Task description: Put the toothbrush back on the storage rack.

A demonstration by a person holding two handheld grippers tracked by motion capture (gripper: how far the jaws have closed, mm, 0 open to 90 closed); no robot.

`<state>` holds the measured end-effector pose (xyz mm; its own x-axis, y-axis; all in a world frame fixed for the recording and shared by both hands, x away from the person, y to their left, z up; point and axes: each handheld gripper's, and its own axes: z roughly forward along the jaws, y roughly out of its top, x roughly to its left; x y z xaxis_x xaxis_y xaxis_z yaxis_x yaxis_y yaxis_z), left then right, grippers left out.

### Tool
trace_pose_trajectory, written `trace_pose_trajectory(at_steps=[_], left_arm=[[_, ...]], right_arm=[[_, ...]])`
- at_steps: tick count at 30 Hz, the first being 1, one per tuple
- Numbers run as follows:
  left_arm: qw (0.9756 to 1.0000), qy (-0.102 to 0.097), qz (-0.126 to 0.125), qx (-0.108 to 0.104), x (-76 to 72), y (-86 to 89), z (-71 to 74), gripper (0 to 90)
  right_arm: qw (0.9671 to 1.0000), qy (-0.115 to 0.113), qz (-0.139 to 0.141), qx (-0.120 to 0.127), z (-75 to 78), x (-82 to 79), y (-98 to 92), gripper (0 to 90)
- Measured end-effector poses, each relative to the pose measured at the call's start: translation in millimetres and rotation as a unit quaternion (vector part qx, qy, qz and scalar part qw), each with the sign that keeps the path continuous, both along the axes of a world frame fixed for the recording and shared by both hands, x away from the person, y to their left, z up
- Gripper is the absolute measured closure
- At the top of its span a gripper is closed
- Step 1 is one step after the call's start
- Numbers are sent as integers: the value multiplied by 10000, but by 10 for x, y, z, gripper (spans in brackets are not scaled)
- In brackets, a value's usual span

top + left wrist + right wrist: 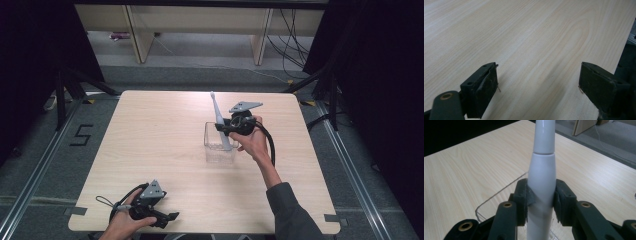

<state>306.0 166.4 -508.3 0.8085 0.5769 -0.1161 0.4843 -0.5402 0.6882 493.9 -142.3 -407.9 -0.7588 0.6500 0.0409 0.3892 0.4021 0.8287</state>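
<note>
Item 1: electric toothbrush [218,120], white, slim. Your right hand-held gripper [226,128] is clamped on its thick handle; in the right gripper view the 2 black pads press against either side of the handle [541,185], which stands between them. The long axis runs close to upright with a slight lean: in the high view the narrow brush end points up and a little to the left, toward the far edge of the counter, while the lower end sits down inside the container. In the right gripper view the handle tapers upward into the thinner neck, which leaves the top of the frame.

Item 2: clear plastic container [214,150], rectangular, open at the top. It stands on the counter right of centre, directly under your right hand-held gripper. The toothbrush's lower end is inside it, toward its right wall. Its curved transparent rim [499,192] shows just behind the jaws in the right gripper view. Whether the toothbrush's base touches the container's floor cannot be told.

Item 3: your left hand-held gripper [167,217], at the near left part of the counter [150,140], well apart from the container. In the left gripper view its 2 jaws stand wide apart with bare light wood grain between them; it is holding nothing.

Item 4: your right hand [252,142], wrapped around the right hand-held gripper's body, its cable looping down beside the wrist.
</note>
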Motion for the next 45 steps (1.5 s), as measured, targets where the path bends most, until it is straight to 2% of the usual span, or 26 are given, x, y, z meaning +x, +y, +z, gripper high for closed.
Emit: trace_pose_trajectory(at_steps=[1, 3, 6, 9, 11, 12, 13, 15, 16, 17, 18, 19, 20, 21, 22, 23, 25, 26, 27, 30, 31, 34, 36, 39, 42, 45], left_arm=[[10000, -9, 7, -3, 1, 2, 0, 149], [10000, -13, 4, 4, 3, 4, 1, 149], [10000, -10, 4, -5, -1, 1, 1, 149], [10000, 16, 21, -50, -4, -6, -2, 149], [10000, -6, 1, 5, 0, 0, 0, 149], [10000, -9, -1, 7, 1, 1, 0, 149], [10000, -8, -1, 14, 1, 2, 1, 149], [10000, -12, -2, 6, 0, 1, 3, 149], [10000, -12, -2, 6, 0, 1, 3, 149], [10000, -14, -2, 6, -1, 1, 3, 149], [10000, -14, -13, 17, 0, 3, 4, 149], [10000, -14, -7, 13, -1, 2, 3, 149], [10000, -10, 35, -43, -6, -7, -1, 149], [10000, -10, 29, -53, -7, -7, 0, 149], [9999, 13, 19, -112, -10, -11, 1, 149], [10000, -12, -1, 5, -1, 0, 2, 149], [10000, -9, 0, 3, -2, 0, 1, 149], [10000, 19, 28, -16, -2, -6, -1, 149], [10000, -5, 32, -41, -6, -7, -1, 149], [10000, -14, 0, 5, -1, 1, 3, 149], [10000, -13, -2, 1, -1, 1, 2, 149], [10000, -22, -3, 7, -1, 1, 4, 149], [10000, -25, -4, 10, 0, 1, 4, 149], [10000, -13, 3, 1, -1, 0, 2, 149], [10000, -21, -5, 9, 1, 2, 4, 149], [10000, -13, 4, 5, 1, 1, 2, 149]], right_arm=[[9999, 69, -4, -86, -11, -8, 19, 668], [9998, 7, 34, -180, -21, 4, 25, 668], [9998, 45, 54, -179, -43, 2, 45, 668], [9993, 154, 63, -329, -49, -9, 71, 668], [9991, 182, 76, -371, -53, -8, 82, 668], [9992, 74, 96, -386, -69, 4, 94, 668], [9986, 219, 92, -468, -62, -8, 107, 668], [9990, 89, 70, -422, -87, 8, 130, 668], [9990, 89, 70, -422, -87, 8, 130, 668], [9984, 246, 106, -489, -76, -4, 129, 668], [9983, 109, 150, -545, -88, 12, 133, 668], [9984, 165, 74, -536, -102, 3, 151, 668], [9980, 244, 74, -583, -105, -10, 157, 668], [9982, 180, 78, -573, -116, -3, 166, 668], [9973, 228, 115, -691, -110, -1, 160, 668], [9973, 210, 112, -695, -116, 1, 165, 668], [9971, 276, 114, -702, -116, -6, 173, 668], [9975, 153, 121, -684, -139, 8, 183, 668], [9967, 252, 133, -761, -135, 3, 190, 668], [9965, 289, 125, -775, -143, 9, 196, 668], [9971, 274, 61, -703, -164, 8, 212, 668], [9955, 268, 153, -898, -165, 24, 209, 668], [9959, 282, 153, -845, -189, 24, 231, 668], [9948, 380, 149, -933, -186, 26, 237, 668], [9954, 288, 163, -903, -216, 45, 252, 668], [9943, 422, 133, -966, -200, 40, 258, 667]])
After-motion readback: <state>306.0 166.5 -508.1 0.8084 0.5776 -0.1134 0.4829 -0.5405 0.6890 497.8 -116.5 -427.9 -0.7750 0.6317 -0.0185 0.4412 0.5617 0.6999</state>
